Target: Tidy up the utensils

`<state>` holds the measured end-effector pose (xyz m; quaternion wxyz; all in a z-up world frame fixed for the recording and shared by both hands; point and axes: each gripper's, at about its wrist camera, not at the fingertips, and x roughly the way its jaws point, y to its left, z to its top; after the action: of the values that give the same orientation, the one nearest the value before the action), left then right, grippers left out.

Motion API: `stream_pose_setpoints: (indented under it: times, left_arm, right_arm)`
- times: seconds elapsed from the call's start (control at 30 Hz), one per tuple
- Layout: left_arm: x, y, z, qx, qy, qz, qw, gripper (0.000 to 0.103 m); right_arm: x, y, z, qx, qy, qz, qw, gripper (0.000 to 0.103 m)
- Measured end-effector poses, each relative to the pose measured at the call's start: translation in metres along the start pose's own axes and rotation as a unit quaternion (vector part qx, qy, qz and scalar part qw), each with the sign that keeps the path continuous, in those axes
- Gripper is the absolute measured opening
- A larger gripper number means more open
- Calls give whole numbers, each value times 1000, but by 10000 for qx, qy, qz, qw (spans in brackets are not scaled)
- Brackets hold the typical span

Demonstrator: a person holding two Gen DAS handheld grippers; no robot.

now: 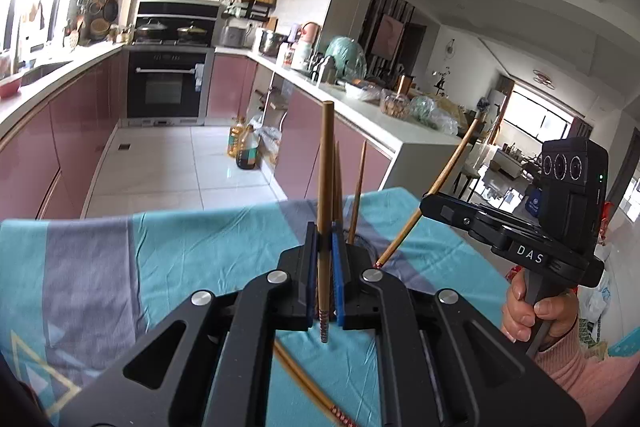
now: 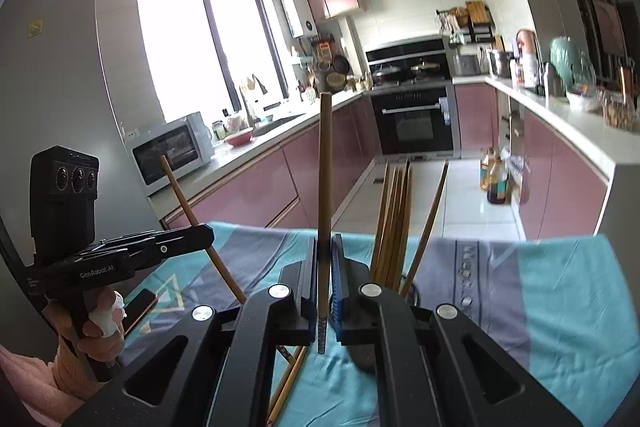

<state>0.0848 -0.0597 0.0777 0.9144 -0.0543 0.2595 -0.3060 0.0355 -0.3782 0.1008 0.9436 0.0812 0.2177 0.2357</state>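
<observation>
My left gripper (image 1: 325, 239) is shut on a brown wooden chopstick (image 1: 326, 187) that stands upright between the blue pads. My right gripper (image 2: 325, 251) is shut on another upright chopstick (image 2: 325, 187). In the left wrist view the right gripper (image 1: 430, 203) shows at the right with its chopstick (image 1: 440, 179) slanting. In the right wrist view the left gripper (image 2: 208, 235) shows at the left with its chopstick (image 2: 192, 219). Several chopsticks (image 2: 394, 223) stand bunched just right of my right gripper; their holder is hidden. Loose chopsticks (image 1: 308, 383) lie on the teal and grey cloth (image 1: 180, 259).
The cloth-covered table (image 2: 560, 287) ends at a tiled floor with oil bottles (image 1: 244, 147). Pink cabinets, an oven (image 1: 166, 87) and cluttered counters lie beyond. A dark phone (image 2: 138, 309) lies on the cloth near the left hand.
</observation>
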Motion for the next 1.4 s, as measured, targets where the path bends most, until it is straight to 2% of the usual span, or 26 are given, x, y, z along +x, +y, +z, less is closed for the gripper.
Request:
stream_pose_setpoints:
  times: [0.3, 0.53, 0.87, 1.4]
  left_arm:
    - [4, -20, 33, 236, -252, -60, 9994, 7]
    - [11, -31, 48, 299, -323, -68, 9990, 7]
    - [27, -41, 47, 396, -220, 4, 9990, 7]
    - [41, -35, 52, 333, -60, 49, 9994, 7]
  right_arm:
    - [-6, -6, 22, -107, -276, -118, 9995, 5]
    - [1, -12, 25, -70, -317, -204, 9993, 5]
    - [13, -16, 23, -32, -239, -255, 9994, 5]
    - [21, -19, 21, -10, -116, -275, 9996, 5]
